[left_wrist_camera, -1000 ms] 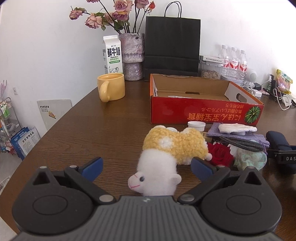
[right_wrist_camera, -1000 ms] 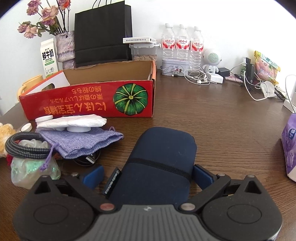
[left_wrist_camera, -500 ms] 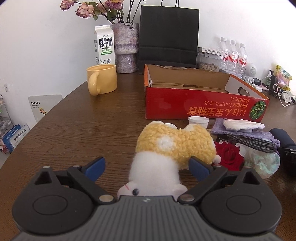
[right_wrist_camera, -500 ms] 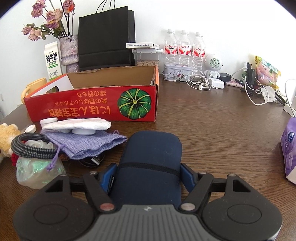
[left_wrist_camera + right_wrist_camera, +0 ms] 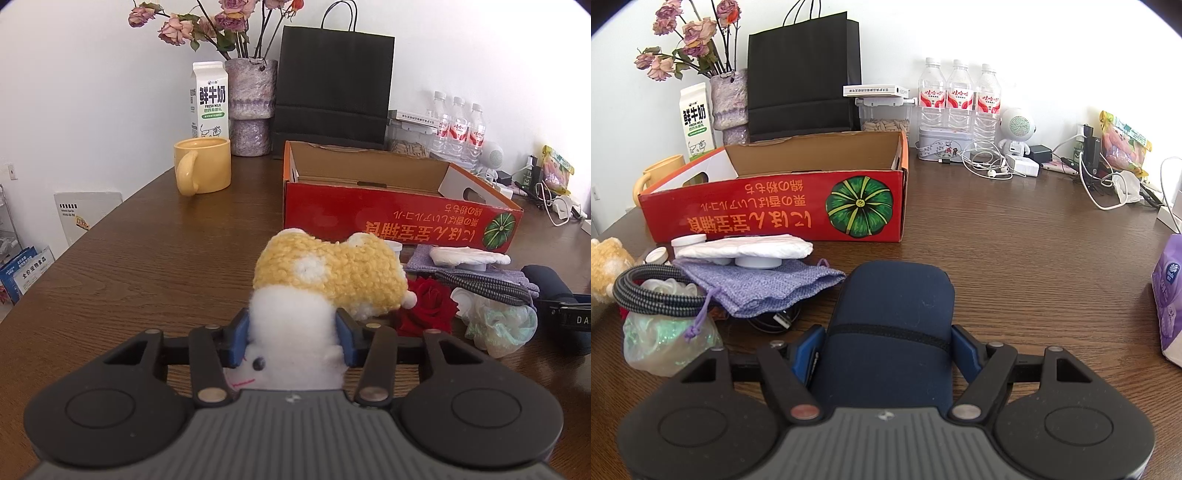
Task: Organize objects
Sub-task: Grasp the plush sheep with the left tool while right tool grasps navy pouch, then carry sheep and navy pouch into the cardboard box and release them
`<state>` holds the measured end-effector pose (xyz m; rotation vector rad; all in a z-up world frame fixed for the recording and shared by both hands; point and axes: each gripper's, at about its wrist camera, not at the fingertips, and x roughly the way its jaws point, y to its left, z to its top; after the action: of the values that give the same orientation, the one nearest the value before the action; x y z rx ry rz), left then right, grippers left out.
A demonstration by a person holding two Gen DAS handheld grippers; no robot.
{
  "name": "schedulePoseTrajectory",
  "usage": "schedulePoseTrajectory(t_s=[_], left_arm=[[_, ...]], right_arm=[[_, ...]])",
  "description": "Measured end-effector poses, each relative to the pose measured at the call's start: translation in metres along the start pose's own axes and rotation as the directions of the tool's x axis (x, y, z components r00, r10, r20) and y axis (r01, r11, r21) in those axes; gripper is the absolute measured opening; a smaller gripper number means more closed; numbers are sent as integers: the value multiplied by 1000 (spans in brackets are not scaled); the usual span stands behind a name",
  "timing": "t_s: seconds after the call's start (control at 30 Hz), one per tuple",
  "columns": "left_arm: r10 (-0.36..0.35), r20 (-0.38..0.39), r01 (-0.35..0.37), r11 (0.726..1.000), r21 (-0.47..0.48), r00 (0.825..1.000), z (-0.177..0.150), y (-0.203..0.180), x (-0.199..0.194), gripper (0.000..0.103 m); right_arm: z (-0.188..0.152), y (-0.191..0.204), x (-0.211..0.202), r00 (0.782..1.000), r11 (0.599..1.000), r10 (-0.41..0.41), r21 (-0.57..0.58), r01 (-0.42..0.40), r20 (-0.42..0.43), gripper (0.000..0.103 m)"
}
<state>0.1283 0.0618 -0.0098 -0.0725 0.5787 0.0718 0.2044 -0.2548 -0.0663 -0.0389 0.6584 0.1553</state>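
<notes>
My left gripper (image 5: 291, 338) is shut on the white head of a plush sheep (image 5: 325, 277) with a yellow woolly body, low over the table. My right gripper (image 5: 888, 350) is shut on a navy soft case (image 5: 894, 314) that lies on the table. An open red cardboard box (image 5: 388, 218) stands behind both; it also shows in the right wrist view (image 5: 775, 210). Its inside looks bare from here.
Between the grippers lie a purple pouch (image 5: 764, 284) under a white packet (image 5: 746, 249), a braided cable (image 5: 653, 295), a glittery bag (image 5: 665, 332) and a red rose (image 5: 424, 306). A yellow mug (image 5: 203, 170), milk carton (image 5: 208, 99), vase, black bag (image 5: 332, 85) and bottles (image 5: 960, 96) stand behind.
Both grippers have closed: the left onto the plush sheep's head, the right onto the navy case. Both were open a second ago.
</notes>
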Motion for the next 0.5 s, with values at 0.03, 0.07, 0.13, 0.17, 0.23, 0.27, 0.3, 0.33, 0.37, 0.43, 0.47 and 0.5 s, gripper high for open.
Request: schedulePoseTrajectory(t_s=[0.03,0.07,0.13,0.17,0.23,0.27,0.3,0.33,0.37,0.43,0.47,0.5], left_arm=[[2,10,-2,1000,-3,1000,1,1,-3,48],[2,20,-1,1000,-5,1000,2,1,-5,48],[3,38,-3,1000,-7,999,5,1,-11,48],[8,47,-8,1000,-6,999,6,0,-14,48],[11,61,-11,1000,-5,998,8,-1,-19,48],[9,66,-9,1000,-6,998,9,-1,-22,48],[8,70,-8,1000,-6,997,10,-1,-24,48],[8,74,-7,1000,-5,997,11,-1,-26,48],[8,78,-8,1000,-4,997,12,-2,-28,48],[10,84,-10,1000,-2,996,13,-2,-32,48],[12,87,-12,1000,-2,996,14,-2,-33,48],[15,89,-15,1000,-1,996,15,-3,-35,48]], right_arm=[[0,0,0,1000,1000,0,0,0,0,72],[0,0,0,1000,1000,0,0,0,0,72],[0,0,0,1000,1000,1,3,-1,2,71],[0,0,-1,1000,1000,0,5,0,3,70],[-2,0,-3,1000,1000,0,11,0,12,67],[-3,0,-5,1000,1000,0,15,-1,20,66],[-4,-1,-8,1000,1000,2,19,-3,27,65],[-5,-1,-10,999,1000,5,24,-6,36,64],[-6,-2,-14,999,1000,7,27,-8,46,63],[-9,0,-21,997,1000,7,19,-8,74,63],[-11,2,-27,996,1000,5,8,-6,94,63],[-13,3,-31,994,1000,4,-2,-4,109,63]])
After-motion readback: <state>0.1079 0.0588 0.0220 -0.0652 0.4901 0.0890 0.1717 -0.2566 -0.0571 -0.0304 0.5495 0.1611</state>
